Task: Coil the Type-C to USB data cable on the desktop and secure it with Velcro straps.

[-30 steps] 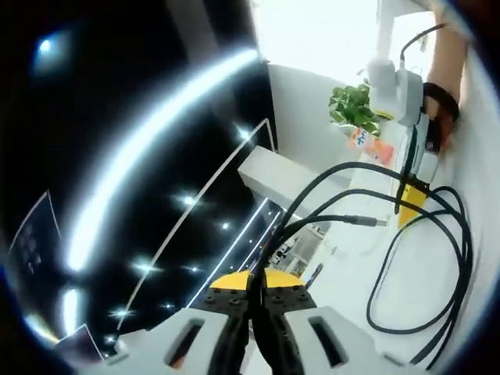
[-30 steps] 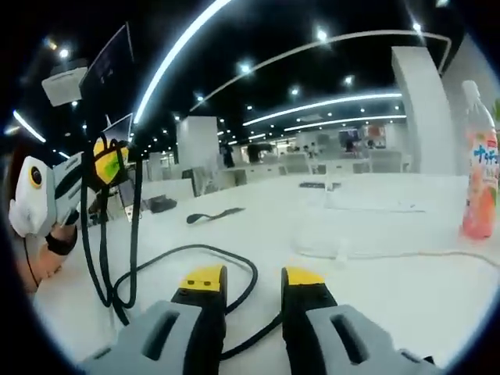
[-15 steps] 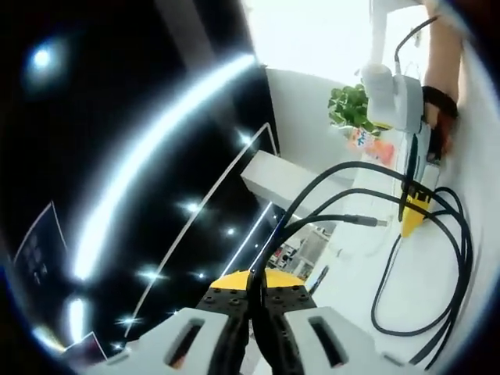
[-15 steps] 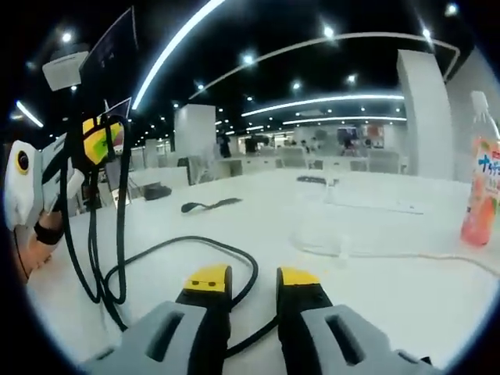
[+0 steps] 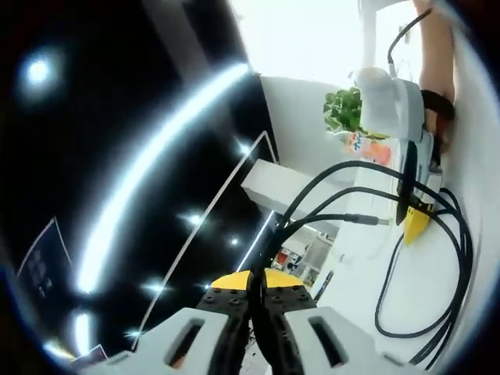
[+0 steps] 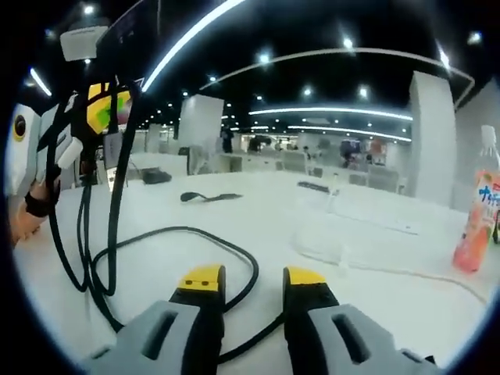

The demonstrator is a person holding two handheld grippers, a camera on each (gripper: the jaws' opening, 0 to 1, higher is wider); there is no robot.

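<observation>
Several loops of black cable [image 6: 117, 234] hang from the left gripper [image 5: 255, 295], whose yellow-tipped jaws are pinched tight on the bundle, raised above the white desktop [image 6: 258, 226]; lower strands trail onto the desk and run betw. the right gripper's [image 6: 251, 280] jaws, which stand apart w/ nothing held. Left gripper view: cable's metal plug [image 5: 373, 221] sticks out free, loops sag toward the right gripper, held by a hand [image 5: 437, 94]. Dark velcro strap [image 6: 209, 196] lies flat farther back on desk, apart from cable. Drink bottle [image 6: 478, 226] upright at far right; green plant [image 5: 345, 109] beyond.
</observation>
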